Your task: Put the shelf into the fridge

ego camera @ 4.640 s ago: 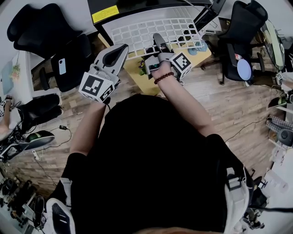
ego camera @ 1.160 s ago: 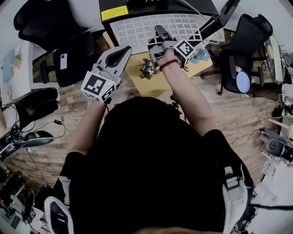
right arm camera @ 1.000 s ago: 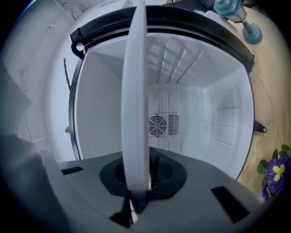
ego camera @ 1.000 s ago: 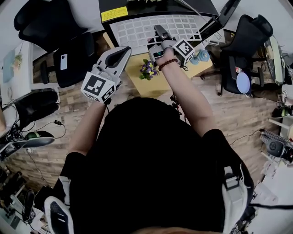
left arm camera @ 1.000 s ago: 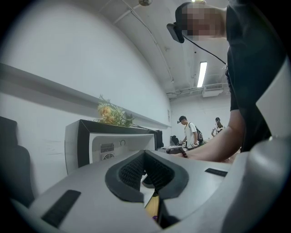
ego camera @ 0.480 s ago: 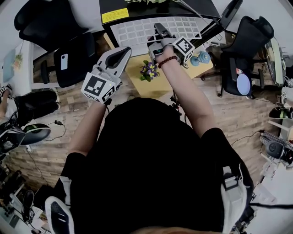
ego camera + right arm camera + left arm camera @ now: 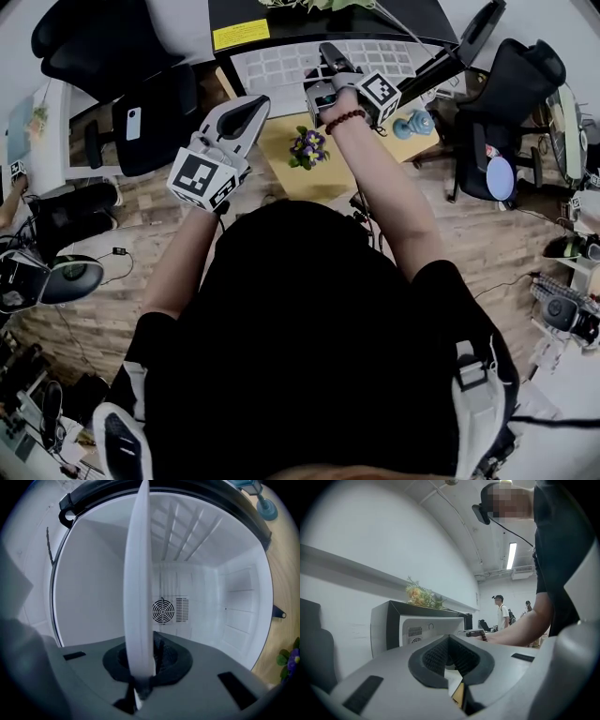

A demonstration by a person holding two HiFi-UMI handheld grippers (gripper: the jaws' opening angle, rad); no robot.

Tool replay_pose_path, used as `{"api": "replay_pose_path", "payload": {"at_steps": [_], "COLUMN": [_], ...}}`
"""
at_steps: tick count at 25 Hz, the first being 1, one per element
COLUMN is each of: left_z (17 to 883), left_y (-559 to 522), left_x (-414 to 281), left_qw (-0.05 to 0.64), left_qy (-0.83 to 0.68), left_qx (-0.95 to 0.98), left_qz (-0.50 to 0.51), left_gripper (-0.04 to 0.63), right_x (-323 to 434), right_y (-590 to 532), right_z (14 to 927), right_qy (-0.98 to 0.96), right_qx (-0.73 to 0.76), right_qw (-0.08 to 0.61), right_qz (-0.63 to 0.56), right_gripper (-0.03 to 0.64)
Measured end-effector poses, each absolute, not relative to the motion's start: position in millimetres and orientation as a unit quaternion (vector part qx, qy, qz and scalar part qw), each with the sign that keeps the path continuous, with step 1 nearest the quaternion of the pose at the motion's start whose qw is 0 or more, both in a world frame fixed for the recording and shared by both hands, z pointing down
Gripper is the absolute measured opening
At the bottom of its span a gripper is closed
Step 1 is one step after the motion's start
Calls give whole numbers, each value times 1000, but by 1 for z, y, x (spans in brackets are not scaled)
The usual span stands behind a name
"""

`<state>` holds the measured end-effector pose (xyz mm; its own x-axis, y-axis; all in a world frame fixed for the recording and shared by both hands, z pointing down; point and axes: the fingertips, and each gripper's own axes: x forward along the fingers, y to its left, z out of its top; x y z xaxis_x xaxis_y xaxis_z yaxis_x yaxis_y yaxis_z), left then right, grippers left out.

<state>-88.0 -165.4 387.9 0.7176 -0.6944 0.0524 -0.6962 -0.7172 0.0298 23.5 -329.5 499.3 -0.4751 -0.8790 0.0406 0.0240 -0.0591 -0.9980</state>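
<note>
The white grid shelf (image 7: 281, 66) lies flat, its far part inside the open fridge (image 7: 239, 33), which has a black top and a yellow label. My right gripper (image 7: 330, 58) is shut on the shelf's near edge. In the right gripper view the shelf (image 7: 139, 573) runs edge-on from my jaws (image 7: 140, 686) into the white fridge cavity (image 7: 93, 588), with a round fan grille (image 7: 163, 611) on the back wall. My left gripper (image 7: 246, 105) hovers left of the shelf, shut and empty. The left gripper view shows its jaws (image 7: 457, 686) closed and the fridge (image 7: 417, 625) from the side.
A small yellow table (image 7: 281, 178) below the fridge carries purple flowers (image 7: 307, 147) and a blue ornament (image 7: 415, 122). The fridge door (image 7: 469, 42) stands open at the right. Black office chairs (image 7: 122, 103) (image 7: 511, 84) flank the spot. People (image 7: 502, 611) stand far off.
The right gripper has pushed forward and the shelf has slid further into the fridge, so less of the grid shows. The left gripper has hardly moved.
</note>
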Motion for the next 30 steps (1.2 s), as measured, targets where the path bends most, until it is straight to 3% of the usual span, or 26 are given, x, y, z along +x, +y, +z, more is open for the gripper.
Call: {"api": "replay_pose_path", "payload": {"at_steps": [30], "left_z": [385], "left_y": [-169], "left_x": [-101], "left_qw": [26], "left_qy": [-395], "left_qx": [918], "left_qz": [19], "left_gripper": [18], "right_x": [13], "right_y": [-367], "right_z": [500], "right_qy": [584], "right_qx": [-368], "right_qw": [354], "right_qz": [-632], "right_gripper": [40]}}
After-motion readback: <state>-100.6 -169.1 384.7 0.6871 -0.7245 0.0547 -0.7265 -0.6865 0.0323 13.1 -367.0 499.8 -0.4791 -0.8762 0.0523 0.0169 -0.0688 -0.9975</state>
